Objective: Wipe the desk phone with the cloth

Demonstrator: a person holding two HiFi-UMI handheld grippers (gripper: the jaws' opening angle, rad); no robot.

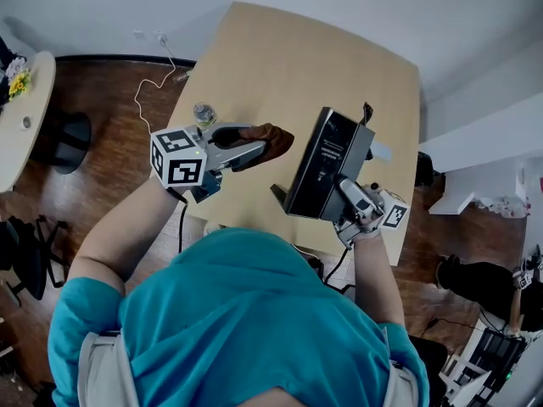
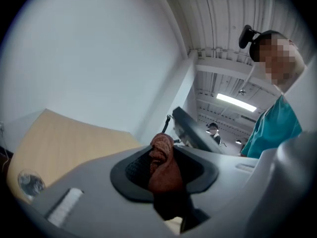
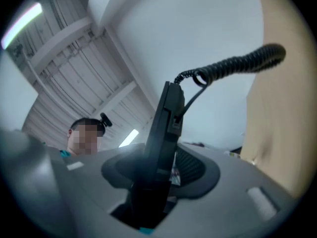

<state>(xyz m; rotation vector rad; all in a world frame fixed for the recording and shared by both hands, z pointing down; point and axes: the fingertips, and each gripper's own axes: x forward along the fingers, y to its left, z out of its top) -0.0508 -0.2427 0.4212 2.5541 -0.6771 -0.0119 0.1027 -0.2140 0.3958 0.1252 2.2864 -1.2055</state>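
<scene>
The black desk phone [image 1: 327, 164] is lifted off the tan desk [image 1: 280, 58] and tilted up on edge. My right gripper [image 1: 346, 200] is shut on its lower edge. In the right gripper view the phone body [image 3: 166, 128] stands thin between the jaws of the right gripper [image 3: 158, 170], and its coiled cord [image 3: 233, 63] arcs up to the right. My left gripper [image 1: 254, 147] is shut on a brown cloth [image 1: 270, 141], a short way left of the phone and apart from it. In the left gripper view the cloth [image 2: 162, 165] bunches between the jaws, with the phone [image 2: 190, 130] beyond.
A small clear bottle [image 1: 204, 113] stands on the desk near its left edge, close behind my left gripper. A white cable [image 1: 148, 87] trails over the wooden floor to the left. A round table [image 1: 21, 108] stands at far left.
</scene>
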